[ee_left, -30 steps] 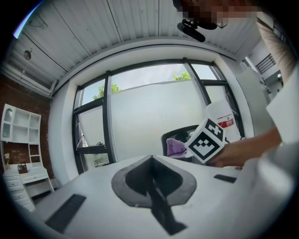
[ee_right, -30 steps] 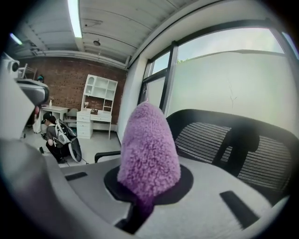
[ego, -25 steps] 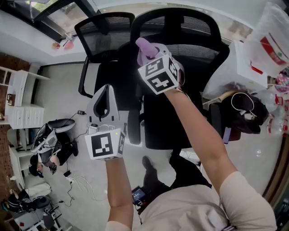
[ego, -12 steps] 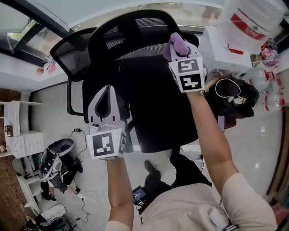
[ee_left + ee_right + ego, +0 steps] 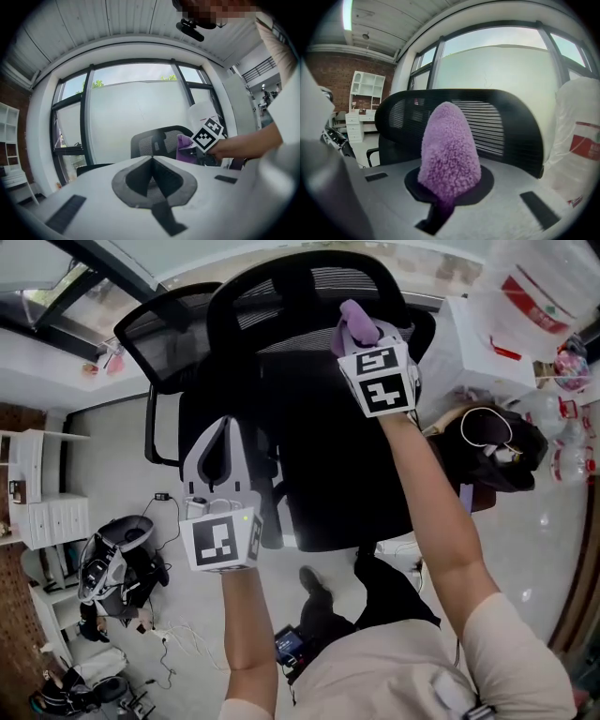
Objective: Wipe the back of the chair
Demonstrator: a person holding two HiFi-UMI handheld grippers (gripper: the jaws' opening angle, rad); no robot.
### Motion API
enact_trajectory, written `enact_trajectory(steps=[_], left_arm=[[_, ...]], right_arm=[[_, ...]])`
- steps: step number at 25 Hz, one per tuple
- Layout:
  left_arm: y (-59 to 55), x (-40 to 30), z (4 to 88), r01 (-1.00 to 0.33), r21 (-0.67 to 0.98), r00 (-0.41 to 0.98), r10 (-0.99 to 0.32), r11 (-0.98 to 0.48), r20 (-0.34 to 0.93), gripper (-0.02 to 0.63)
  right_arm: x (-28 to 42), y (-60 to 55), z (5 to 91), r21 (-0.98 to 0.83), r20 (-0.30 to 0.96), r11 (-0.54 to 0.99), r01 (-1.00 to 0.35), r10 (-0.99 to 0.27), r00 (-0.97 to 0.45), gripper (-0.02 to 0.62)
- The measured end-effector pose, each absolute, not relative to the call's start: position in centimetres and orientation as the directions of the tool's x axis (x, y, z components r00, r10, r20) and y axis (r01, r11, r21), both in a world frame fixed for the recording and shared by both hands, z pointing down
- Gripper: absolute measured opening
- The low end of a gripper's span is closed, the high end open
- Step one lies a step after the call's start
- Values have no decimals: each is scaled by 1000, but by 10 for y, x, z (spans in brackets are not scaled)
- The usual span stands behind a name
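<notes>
While right tongs grip purple cloth by chair back, left tongs closed.

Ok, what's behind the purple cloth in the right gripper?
The black chair back, a window beyond. The cloth hides the chair back's middle.

Cloth before chair back, second chair left, bag right

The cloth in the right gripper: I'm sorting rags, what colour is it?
Purple, a fuzzy cloth, seen best in the right gripper view.
</notes>
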State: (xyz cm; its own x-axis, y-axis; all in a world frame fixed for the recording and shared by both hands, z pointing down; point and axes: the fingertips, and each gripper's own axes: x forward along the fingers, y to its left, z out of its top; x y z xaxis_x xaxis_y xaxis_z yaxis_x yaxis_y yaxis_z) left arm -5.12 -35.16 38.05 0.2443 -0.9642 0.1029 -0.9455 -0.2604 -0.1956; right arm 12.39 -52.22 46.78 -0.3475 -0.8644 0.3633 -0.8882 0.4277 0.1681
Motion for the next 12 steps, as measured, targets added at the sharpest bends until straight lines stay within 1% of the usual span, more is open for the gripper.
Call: enact_trajectory(steps=[5, 9, 12], left_arm=[[-333, -106, 382, -962, -195, 172, -979, -191, 109, 6], [-316, -143, 378, -970, -194, 131, -986, -150, 104, 6], [-305, -163, 376, -973, -190, 117, -988, -134, 98, 6]], right_arm=[[35, -520, 473, 157, 379, 527, -836, -813, -441, 17], [-52, -498, 475, 162, 410, 651, -741, -728, -550, 18], [-82, -487, 479, 178, 431, 686, -705, -699, -571, 18]])
